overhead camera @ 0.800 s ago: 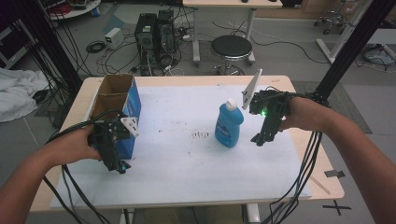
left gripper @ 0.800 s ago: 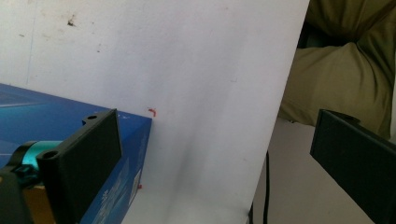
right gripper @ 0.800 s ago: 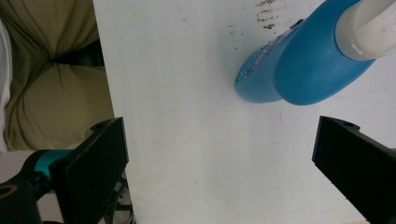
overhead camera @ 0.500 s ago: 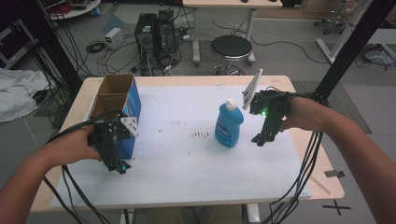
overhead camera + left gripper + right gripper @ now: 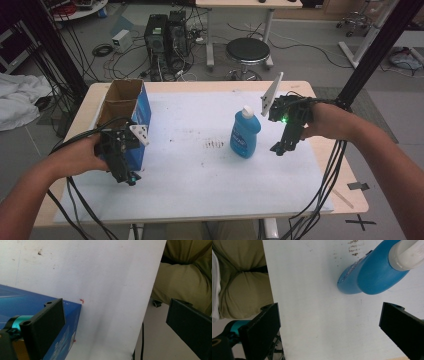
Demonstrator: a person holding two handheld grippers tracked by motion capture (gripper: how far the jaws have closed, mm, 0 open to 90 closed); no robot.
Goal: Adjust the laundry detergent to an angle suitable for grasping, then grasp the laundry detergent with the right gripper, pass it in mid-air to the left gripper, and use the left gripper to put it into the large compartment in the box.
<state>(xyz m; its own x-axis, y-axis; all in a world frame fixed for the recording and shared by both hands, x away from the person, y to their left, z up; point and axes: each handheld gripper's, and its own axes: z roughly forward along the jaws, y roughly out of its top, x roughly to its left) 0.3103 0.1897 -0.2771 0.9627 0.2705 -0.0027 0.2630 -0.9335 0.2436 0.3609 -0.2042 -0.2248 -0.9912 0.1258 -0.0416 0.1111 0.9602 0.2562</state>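
High view: the blue bottle (image 5: pixel 245 134) stands upright, cap up, mid-worktop (image 5: pixel 200 200), open white surface all round. The right hand-held gripper (image 5: pixel 279 148) points down just beside it, jaws wide apart. The left hand-held gripper (image 5: pixel 127 177) hangs at the blue box (image 5: pixel 131 117).

Left gripper view: jaws spread, empty, over the worktop's near edge.

Right gripper view: jaws spread, the bottle beyond them.
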